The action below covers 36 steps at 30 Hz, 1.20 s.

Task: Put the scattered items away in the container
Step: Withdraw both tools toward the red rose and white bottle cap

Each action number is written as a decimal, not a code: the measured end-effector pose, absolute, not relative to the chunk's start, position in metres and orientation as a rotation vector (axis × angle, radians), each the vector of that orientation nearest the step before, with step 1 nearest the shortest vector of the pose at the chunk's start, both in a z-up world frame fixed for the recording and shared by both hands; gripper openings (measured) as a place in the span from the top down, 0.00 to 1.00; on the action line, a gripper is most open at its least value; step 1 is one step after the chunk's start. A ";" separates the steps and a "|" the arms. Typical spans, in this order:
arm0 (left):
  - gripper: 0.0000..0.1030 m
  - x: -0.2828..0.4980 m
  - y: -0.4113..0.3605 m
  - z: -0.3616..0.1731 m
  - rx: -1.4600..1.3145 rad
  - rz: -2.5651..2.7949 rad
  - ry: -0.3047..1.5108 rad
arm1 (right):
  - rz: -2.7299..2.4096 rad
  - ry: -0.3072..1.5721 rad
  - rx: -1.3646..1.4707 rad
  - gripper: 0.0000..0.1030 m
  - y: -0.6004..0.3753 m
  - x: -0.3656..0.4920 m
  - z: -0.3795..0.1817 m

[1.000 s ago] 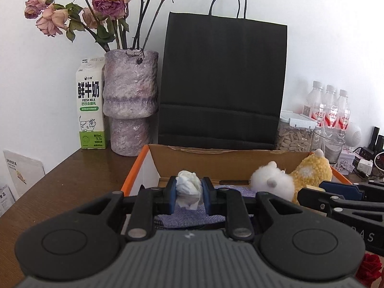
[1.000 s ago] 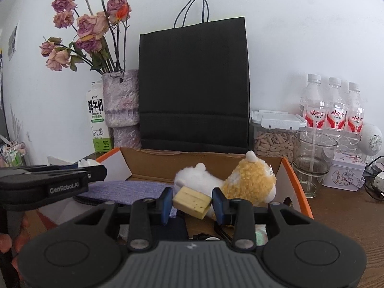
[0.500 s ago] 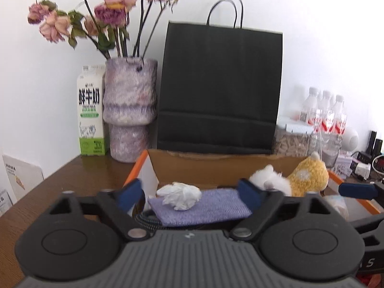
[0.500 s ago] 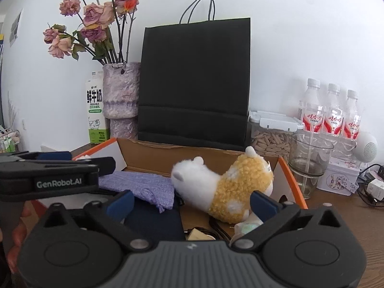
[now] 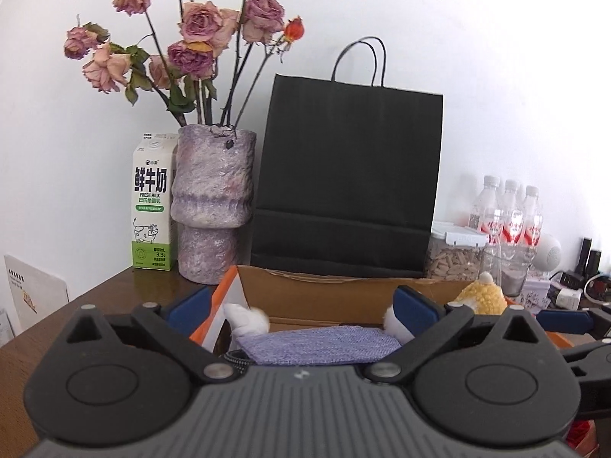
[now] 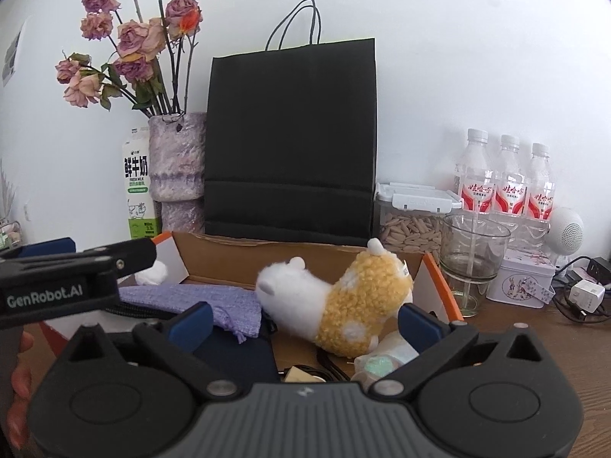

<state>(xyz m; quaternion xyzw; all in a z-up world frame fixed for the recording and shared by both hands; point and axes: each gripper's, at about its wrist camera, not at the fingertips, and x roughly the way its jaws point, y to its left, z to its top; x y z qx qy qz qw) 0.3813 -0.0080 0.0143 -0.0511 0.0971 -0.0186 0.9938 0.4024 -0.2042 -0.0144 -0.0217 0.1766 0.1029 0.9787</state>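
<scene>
An open cardboard box (image 5: 324,297) with orange edges stands in front of me. Inside it lie a purple knitted cloth (image 5: 317,343), a crumpled white tissue (image 5: 246,318) at the cloth's left end, and a white and yellow plush toy (image 6: 332,305). A small yellow block (image 6: 296,374) and a pale packet (image 6: 382,358) rest on the box floor near the right gripper. My left gripper (image 5: 301,307) is open over the box's near side and holds nothing. My right gripper (image 6: 305,324) is open too, with the plush just beyond its pads. The left gripper (image 6: 76,274) shows at the left of the right wrist view.
Behind the box stand a black paper bag (image 5: 347,175), a purple vase (image 5: 212,206) of dried roses and a milk carton (image 5: 151,206). Right of the box are a seed jar (image 6: 412,221), a glass (image 6: 473,255), three water bottles (image 6: 504,179), a tin (image 6: 521,282) and cables.
Both grippers opened wide. The left one let go of the white tissue, which now lies by the purple cloth. The right one let go of the yellow block, now on the box floor.
</scene>
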 end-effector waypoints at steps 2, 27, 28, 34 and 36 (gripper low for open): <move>0.00 0.375 -0.004 0.015 -0.121 -0.033 0.181 | 0.194 0.341 -0.052 0.00 -0.206 0.396 -0.014; 0.00 0.293 -0.001 -0.003 -0.048 -0.018 0.286 | 0.102 0.368 -0.071 0.00 -0.257 0.307 -0.025; 0.00 0.291 -0.002 -0.004 -0.046 -0.017 0.290 | 0.094 0.380 -0.072 0.00 -0.260 0.307 -0.027; 0.00 0.286 -0.004 -0.008 -0.044 0.000 0.318 | 0.088 0.472 -0.072 0.00 -0.279 0.313 -0.036; 0.00 0.286 -0.004 -0.009 -0.051 0.017 0.335 | 0.093 0.499 -0.078 0.00 -0.282 0.315 -0.040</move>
